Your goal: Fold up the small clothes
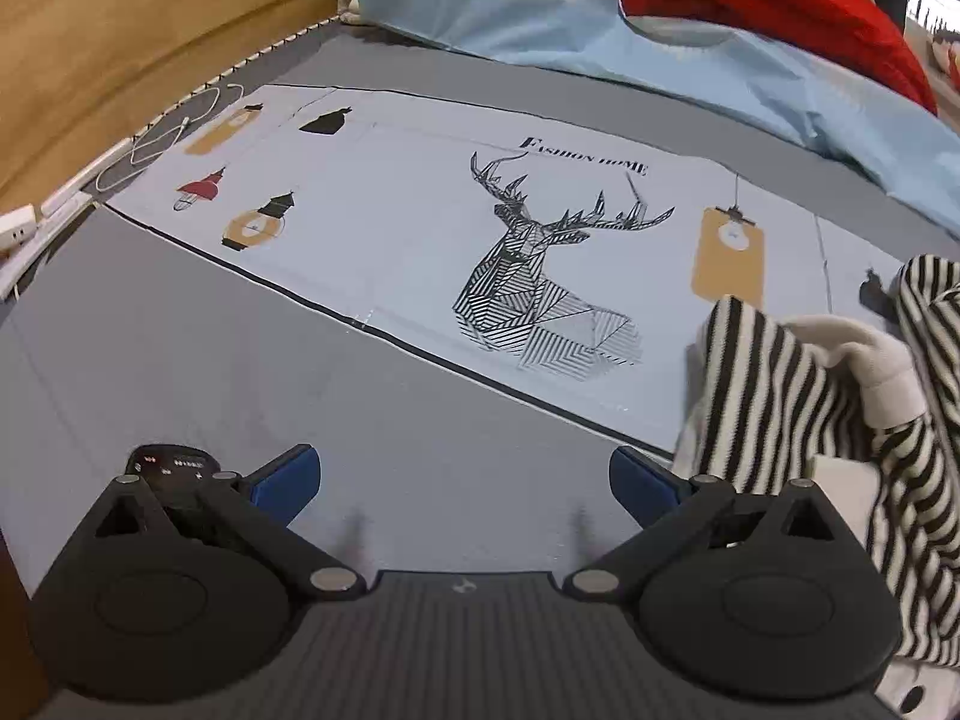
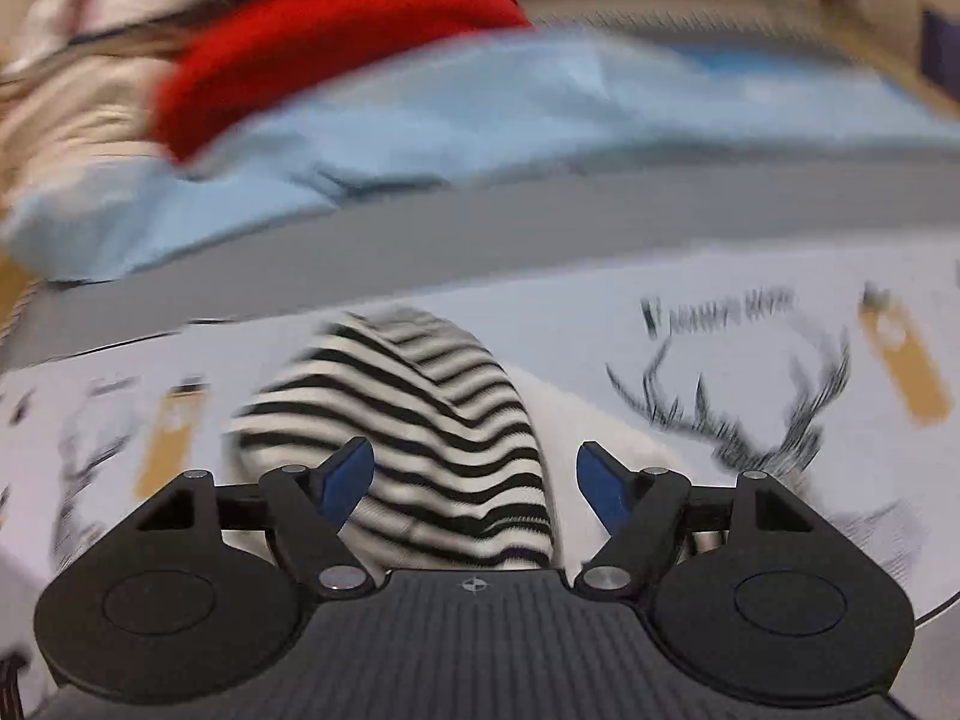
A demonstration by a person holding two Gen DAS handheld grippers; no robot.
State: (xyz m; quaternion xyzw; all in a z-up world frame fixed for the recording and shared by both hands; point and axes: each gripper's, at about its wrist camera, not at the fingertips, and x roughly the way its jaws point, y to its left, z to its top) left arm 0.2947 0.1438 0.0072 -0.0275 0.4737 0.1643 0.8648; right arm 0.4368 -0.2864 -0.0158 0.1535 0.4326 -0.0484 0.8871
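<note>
Right gripper [image 2: 474,480], nearest the lens: blue pads [image 2: 345,483] spread apart, nothing pinched. The striped garment [image 2: 420,414] bulges up between and just beyond them, but neither pad presses on it. This whole view is smeared, so fine contact is hard to judge.

Left gripper [image 1: 465,486]: jaws wide apart, empty, over bare grey surface [image 1: 180,360]. The same striped garment [image 1: 840,420] sits bunched just beside its right finger, a pale inner layer showing, partly on the printed mat [image 1: 390,222] with the deer design [image 1: 540,276].

Farther back: a light blue cloth [image 1: 570,18] and a red knit [image 1: 780,6] piled along the far edge; a white cable [image 1: 174,132] at the mat's far left corner.

Risks, as judgement:
- Garment is heaped, not flat; closing on the hump would likely catch several layers and fold a wrinkle in.
- Neither gripper holds the cloth, so nothing checks it if it slumps or slides off the mat.
- Reaching far could snag the blue cloth.
</note>
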